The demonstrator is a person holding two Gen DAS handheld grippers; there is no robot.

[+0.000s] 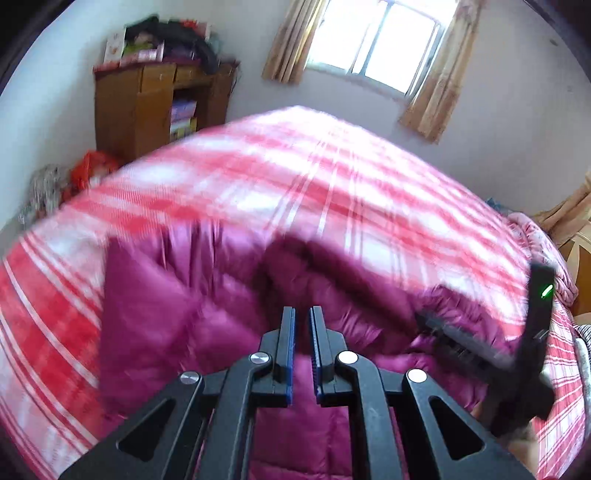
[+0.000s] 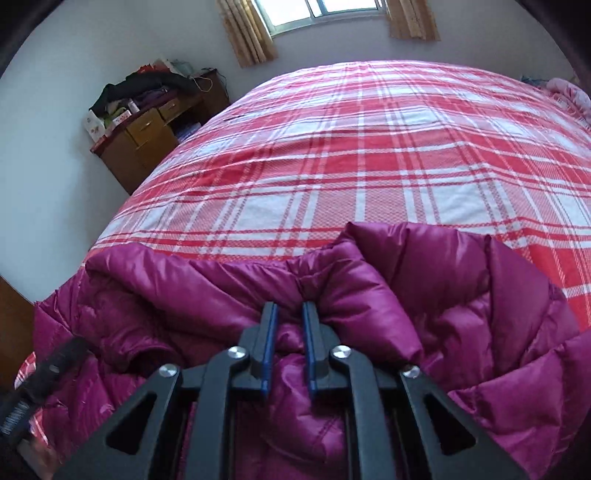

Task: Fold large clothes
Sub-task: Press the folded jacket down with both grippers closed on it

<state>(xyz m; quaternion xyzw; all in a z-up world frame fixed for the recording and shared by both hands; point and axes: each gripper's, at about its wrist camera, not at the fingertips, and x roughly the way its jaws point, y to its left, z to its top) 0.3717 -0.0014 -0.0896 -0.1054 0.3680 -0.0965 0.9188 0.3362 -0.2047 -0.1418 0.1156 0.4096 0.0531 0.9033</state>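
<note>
**Ana:** Magenta nylon, quilted and puffy: that was the down jacket (image 2: 369,295), and it lay on the bed (image 2: 369,147), bunched along the near edge of the red-and-white checked sheet, with the whole stretch toward the window (image 2: 325,11) bare.

**Ben:** Why so near that edge?

**Ana:** My guess is reach. The person stood at that side, and the bare sheet beyond the jacket left room to lay it flat.

**Ben:** And the right claw (image 2: 289,314)?

**Ana:** Nearly pressed together, pinching a raised fold of the jacket at the middle of its far rim. Fabric puckered between the blue pads (image 2: 272,332). A grip on that ridge would let the thick layer be lifted or drawn over itself.

**Ben:** The left claw (image 1: 303,317)?

**Ana:** Also almost pressed together, a narrow slit between the pads, above the jacket. That view was smeared, so I couldn't see whether any cloth was caught there; the slit looked empty.

**Ben:** How far along?

**Ana:** Early, I'd judge. The jacket was still rumpled, with no clean fold showing.
</note>
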